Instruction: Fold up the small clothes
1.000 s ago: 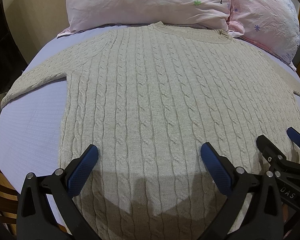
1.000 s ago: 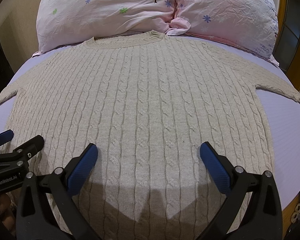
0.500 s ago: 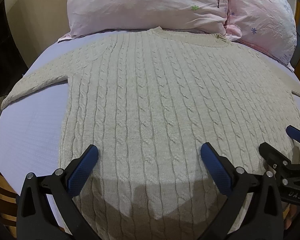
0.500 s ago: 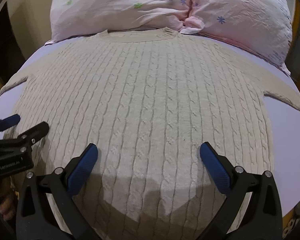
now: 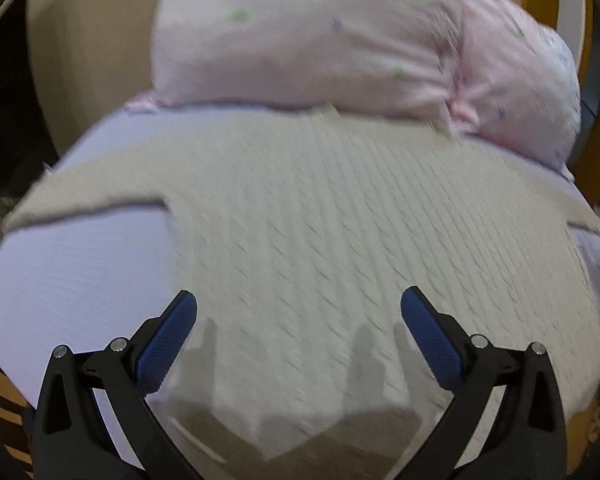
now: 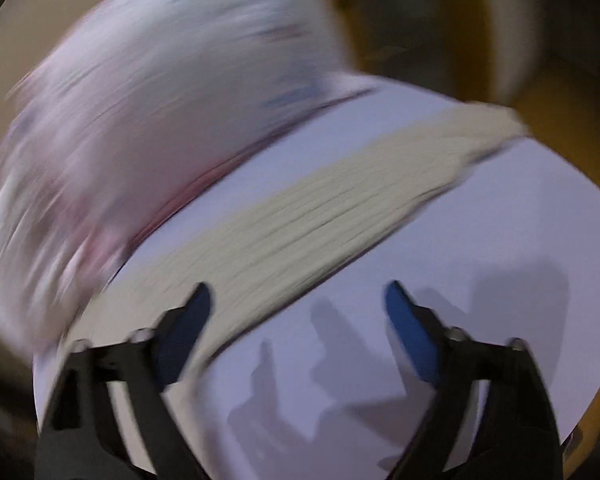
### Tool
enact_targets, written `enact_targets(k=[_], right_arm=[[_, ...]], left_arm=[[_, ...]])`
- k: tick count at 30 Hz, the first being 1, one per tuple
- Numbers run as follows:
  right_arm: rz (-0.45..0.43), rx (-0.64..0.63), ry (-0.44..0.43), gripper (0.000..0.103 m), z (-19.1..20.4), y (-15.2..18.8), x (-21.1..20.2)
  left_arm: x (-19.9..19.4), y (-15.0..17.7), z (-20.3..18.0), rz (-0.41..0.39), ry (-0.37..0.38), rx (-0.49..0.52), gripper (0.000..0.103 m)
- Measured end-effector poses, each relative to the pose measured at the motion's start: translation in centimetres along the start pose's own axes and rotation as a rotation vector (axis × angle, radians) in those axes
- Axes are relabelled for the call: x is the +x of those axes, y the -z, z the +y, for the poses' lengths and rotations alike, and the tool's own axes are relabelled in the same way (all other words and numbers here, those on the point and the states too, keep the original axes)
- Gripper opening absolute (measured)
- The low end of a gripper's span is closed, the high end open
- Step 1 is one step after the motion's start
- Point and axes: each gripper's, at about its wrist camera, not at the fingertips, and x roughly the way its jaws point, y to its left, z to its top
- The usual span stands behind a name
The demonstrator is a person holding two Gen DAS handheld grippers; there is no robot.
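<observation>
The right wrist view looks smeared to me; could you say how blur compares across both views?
Right wrist view: heavy streaks smear the pillows and sleeve; left wrist view: milder blur, the sweater knit still readable, gripper shadows on it.

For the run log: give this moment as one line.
stage: pre-fold | sweater: flat on bed | left gripper: open | right gripper: open, over sleeve | views: blurred

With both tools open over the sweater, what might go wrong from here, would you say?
1. The right tool hangs above one sleeve in a heavily blurred view, so a grab now may miss the knit and catch the bedsheet.
2. The sweater collar lies against the pillows; a fold toward them could snag.
</observation>
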Motion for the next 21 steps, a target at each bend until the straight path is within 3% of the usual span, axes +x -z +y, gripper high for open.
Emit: enact_targets(k=[3,9,10,11,12,13,16,18,21], right_arm=[[0.017,0.132,0.064,0.066,-3.5,-3.0,2.1],[-0.083,0.260,0.036,0.053,-6.5,-6.9,4.0],[-0.105,0.284,0.040,0.042,-7.0,-7.1,4.2],[-0.112,0.301,0.040,0.022,-7.8,-8.1,4.5],[-0.108,0.306,0.024,0.014,-8.3,-8.5,4.9],[-0.115,0.306,0.011,0.012,-8.8,-8.7,4.8],[-0.229,0.175,-0.025,0.011,-5.2,-8.7,1.9],[-0.321,-0.015,-0.099,0.011,0.5,-7.5,-1.7],[-0.358,-0.226,-0.237,0.010,8.7,-3.8,-5.6]], left_arm=[[-0.1,-0.9,2.0,-0.058,-0.051,-0.018,0.102],[0.4,-2.5,7.6,-0.091,-0.116,-0.135,0.102],[0.5,-2.8,9.2,-0.104,-0.107,-0.180,0.102],[0.3,-2.7,10.2,-0.119,-0.092,-0.211,0.102],[0.0,-2.5,11.8,-0.145,-0.068,-0.261,0.102],[-0.2,-2.3,12.7,-0.159,-0.058,-0.293,0.102],[-0.9,-1.9,16.3,-0.199,-0.083,-0.392,0.102],[-1.3,-1.8,18.3,-0.218,-0.117,-0.435,0.102],[-1.3,-1.7,20.7,-0.236,-0.121,-0.509,0.102]])
